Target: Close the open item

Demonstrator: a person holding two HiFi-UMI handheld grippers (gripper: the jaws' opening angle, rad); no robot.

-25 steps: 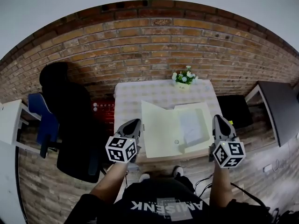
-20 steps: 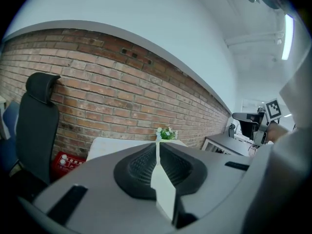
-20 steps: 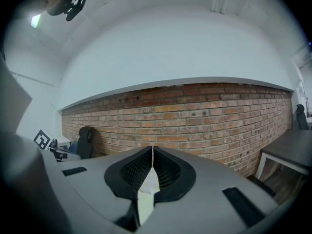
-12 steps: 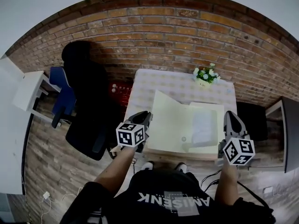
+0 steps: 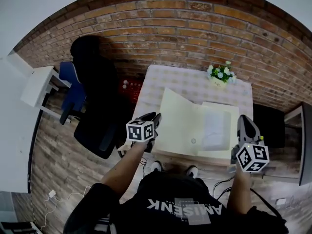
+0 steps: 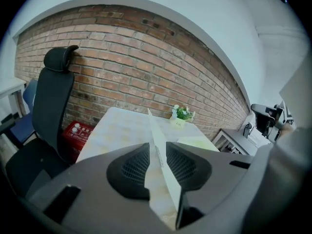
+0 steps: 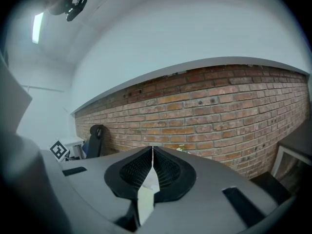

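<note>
Left of the left gripper stand one white desk and two chairs, a blue chair and a black office chair, on a wood-look floor. One red crate sits just beyond this claw, its white print too small to read. The claw's jaws have just been opening; the raised left flap of the one cream folder stands between them, unpinched. The folder lies open between both claws on a checked-cloth table, before a brick wall. Beyond stands one flower pot, its label unreadable. The right gripper is closed on the folder's right edge. The shirt below reads "AMISENK".
</note>
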